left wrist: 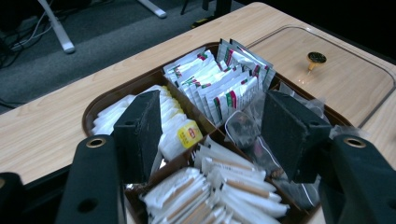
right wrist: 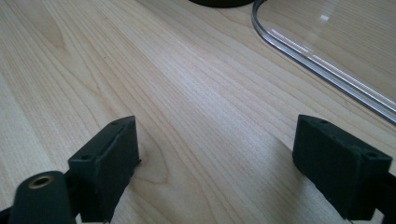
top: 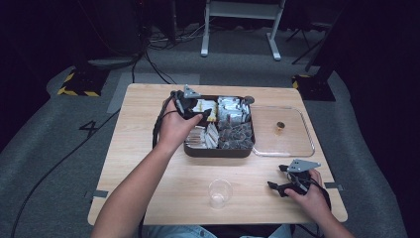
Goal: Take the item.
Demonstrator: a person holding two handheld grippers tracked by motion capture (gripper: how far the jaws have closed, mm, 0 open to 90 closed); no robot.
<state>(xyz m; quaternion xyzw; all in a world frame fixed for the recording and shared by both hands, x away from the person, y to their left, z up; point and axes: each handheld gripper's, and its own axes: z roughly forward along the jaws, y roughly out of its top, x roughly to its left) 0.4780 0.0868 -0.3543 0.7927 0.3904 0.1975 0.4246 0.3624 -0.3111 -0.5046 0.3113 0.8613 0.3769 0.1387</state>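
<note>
A dark brown divided box [top: 218, 150] [left wrist: 109, 95] sits mid-table, filled with sachets, tea bags and sugar sticks. My left gripper [top: 192, 111] [left wrist: 212, 133] hovers open just above the box, over the divider between a yellow-tagged tea bag [left wrist: 189, 133] and the white sugar sticks [left wrist: 219, 186]. Silver sachets [left wrist: 224, 81] stand in the far compartment. My right gripper [top: 277, 184] [right wrist: 217, 154] rests open low over bare wood at the front right, with nothing between its jaws. A clear plastic cup [top: 220, 193] stands near the front edge.
The box's clear lid [top: 282, 130] [left wrist: 336, 74] [right wrist: 336, 51] lies flat to the right of the box, with a small gold knob [top: 280, 127] [left wrist: 315, 58] on it. A white desk frame [top: 242, 25] and cables lie on the floor beyond the table.
</note>
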